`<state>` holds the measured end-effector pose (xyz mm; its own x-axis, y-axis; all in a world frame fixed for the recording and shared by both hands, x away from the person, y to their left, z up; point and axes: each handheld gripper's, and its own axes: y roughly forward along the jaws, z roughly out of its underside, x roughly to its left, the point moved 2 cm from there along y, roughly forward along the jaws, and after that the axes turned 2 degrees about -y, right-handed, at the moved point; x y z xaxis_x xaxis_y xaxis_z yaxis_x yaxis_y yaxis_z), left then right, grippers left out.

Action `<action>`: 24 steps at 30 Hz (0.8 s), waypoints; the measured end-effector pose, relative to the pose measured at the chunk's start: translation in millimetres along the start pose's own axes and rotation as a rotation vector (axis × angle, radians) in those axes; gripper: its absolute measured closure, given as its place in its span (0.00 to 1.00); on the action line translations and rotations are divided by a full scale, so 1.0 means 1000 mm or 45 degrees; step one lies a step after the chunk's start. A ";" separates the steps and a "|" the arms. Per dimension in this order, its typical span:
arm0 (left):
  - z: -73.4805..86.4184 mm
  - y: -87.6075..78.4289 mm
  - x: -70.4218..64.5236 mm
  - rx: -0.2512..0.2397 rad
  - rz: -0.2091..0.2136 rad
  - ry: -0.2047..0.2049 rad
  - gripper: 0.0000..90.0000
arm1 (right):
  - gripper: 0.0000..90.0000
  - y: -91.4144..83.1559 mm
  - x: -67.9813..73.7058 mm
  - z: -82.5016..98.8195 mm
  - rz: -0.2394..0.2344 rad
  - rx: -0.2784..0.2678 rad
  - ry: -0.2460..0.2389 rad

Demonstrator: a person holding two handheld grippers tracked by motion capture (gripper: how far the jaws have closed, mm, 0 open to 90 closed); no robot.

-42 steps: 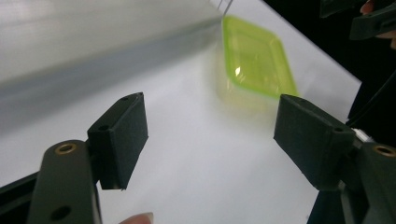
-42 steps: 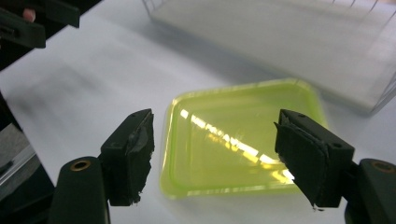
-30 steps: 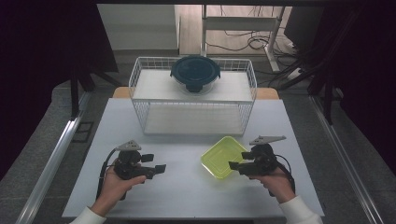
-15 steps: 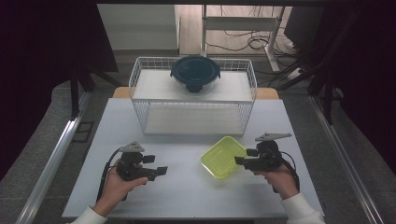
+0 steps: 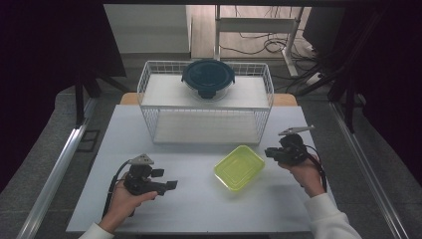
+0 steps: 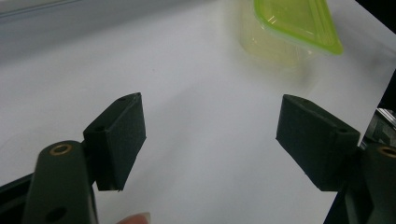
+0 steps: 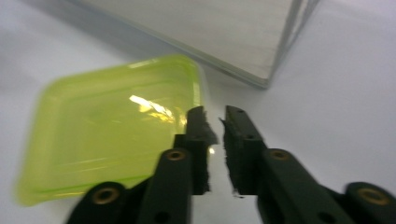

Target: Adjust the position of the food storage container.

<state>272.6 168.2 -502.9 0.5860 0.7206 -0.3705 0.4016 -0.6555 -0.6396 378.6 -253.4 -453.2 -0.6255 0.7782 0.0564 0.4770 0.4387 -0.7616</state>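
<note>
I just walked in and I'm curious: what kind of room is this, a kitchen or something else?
Probably a lab or recording setup, not a kitchen: a bare white table ringed by dark curtains, loose cables on the floor behind, and food containers staged around a wire rack.

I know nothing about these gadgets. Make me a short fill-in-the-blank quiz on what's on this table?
1. The yellow-green container lies on the white table, in front of the wire ____.
2. The round dark-lidded bowl sits on ____ of the wire rack.
3. The left gripper has its jaws wide ____, with nothing between them.
4. The right gripper has just been closing; its jaws are nearly together with ____ between them.

Missing words: rack; top; open; nothing
</note>
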 end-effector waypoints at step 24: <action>0.001 -0.001 0.004 -0.005 0.002 -0.035 0.26 | 0.98 0.057 0.000 -0.001 0.014 0.265 -0.234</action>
<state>273.9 171.6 -504.0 0.5670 0.7256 -0.3900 0.4034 -0.6574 -0.6365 406.4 -227.9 -496.3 -0.7314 0.6796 -0.0564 0.3592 0.3136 -0.8790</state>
